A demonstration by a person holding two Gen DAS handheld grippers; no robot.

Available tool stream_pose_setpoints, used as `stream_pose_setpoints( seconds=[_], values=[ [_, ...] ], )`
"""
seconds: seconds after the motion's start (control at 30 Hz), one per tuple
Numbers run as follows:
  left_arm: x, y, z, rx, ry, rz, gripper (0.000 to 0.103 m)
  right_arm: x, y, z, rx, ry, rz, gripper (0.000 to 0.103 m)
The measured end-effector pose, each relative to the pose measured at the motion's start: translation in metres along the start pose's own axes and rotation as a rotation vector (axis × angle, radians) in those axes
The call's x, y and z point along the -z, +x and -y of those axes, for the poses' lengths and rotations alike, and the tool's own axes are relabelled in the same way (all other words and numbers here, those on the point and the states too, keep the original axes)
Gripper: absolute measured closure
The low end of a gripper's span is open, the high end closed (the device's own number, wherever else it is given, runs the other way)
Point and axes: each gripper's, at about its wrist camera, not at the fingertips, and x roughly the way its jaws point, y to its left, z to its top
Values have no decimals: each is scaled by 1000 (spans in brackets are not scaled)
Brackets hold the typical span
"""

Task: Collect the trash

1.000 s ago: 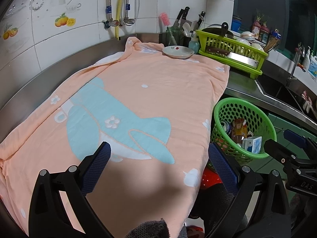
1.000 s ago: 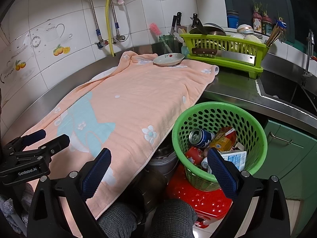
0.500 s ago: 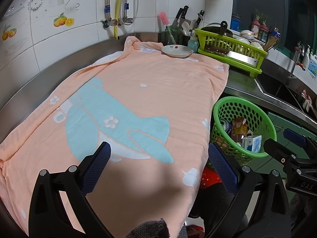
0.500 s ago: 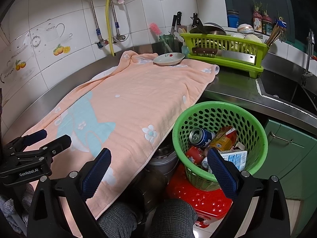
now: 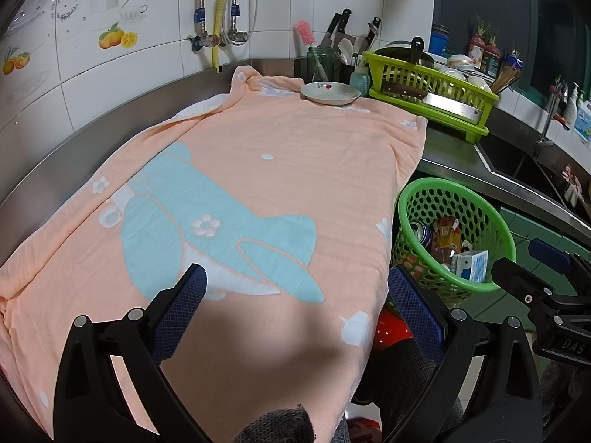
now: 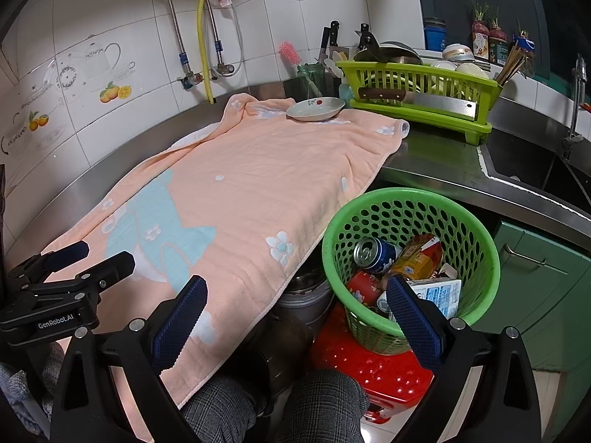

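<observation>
A green mesh basket [image 6: 480,236] stands on a red stool [image 6: 369,369] beside the counter, also in the left wrist view [image 5: 495,221]. It holds a blue can [image 6: 373,254], an orange packet [image 6: 417,258], a red can [image 6: 364,288] and a white-blue carton [image 6: 441,293]. My left gripper [image 5: 295,302] is open and empty above the peach towel [image 5: 258,170]. My right gripper [image 6: 295,310] is open and empty, its right finger [image 6: 413,321] in front of the basket.
A white dish [image 5: 330,93] sits at the towel's far end. A lime dish rack [image 6: 421,92] with a cleaver stands behind it. A sink [image 6: 535,162] lies to the right. A metal pot [image 6: 306,295] stands under the counter. The person's knees [image 6: 321,406] are below.
</observation>
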Motion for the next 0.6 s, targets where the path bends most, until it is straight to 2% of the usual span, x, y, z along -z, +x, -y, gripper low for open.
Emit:
stream_pose_setpoints(
  seconds=[0.6],
  values=[
    [-1, -3, 1, 20, 3, 15, 7, 0, 0, 2, -1, 2, 2, 9]
  ],
)
